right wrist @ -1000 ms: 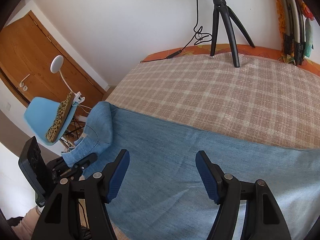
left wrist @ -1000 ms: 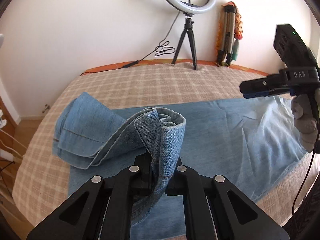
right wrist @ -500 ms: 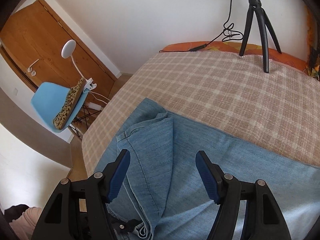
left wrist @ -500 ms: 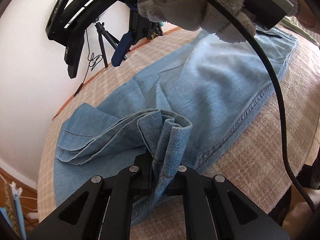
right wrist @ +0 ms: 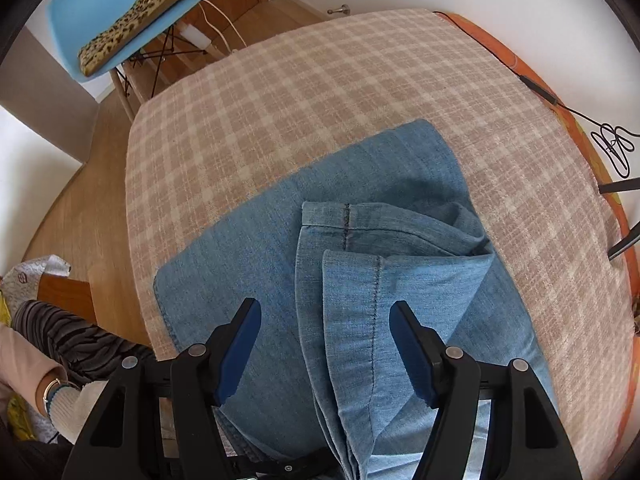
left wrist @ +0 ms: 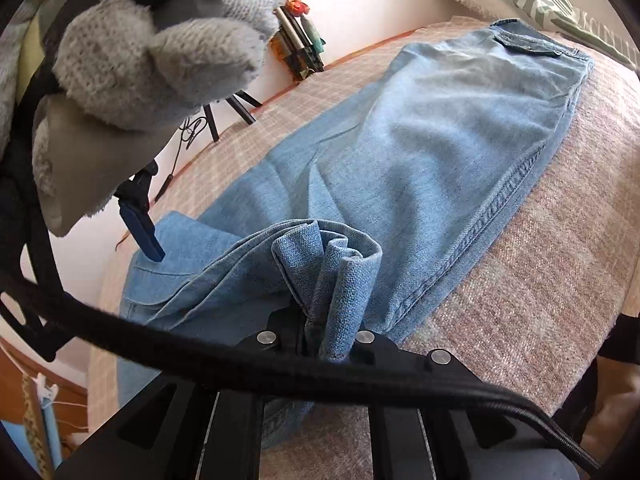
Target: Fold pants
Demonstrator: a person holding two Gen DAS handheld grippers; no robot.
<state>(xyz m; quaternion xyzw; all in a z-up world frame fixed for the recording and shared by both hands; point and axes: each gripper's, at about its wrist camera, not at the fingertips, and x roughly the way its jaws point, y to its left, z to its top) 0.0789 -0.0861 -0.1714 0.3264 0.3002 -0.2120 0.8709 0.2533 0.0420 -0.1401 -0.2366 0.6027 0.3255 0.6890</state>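
Blue denim pants (left wrist: 432, 152), hems bunched

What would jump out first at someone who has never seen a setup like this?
Probably the light blue denim pants stretched across the beige checked bedspread. Next, the left claw shut on a bunched pant leg hem at the near edge, while the right claw hovers open above the folded-back hems. In the right wrist view, a pale blue chair with a leopard-print cushion stands beyond the bed's corner.
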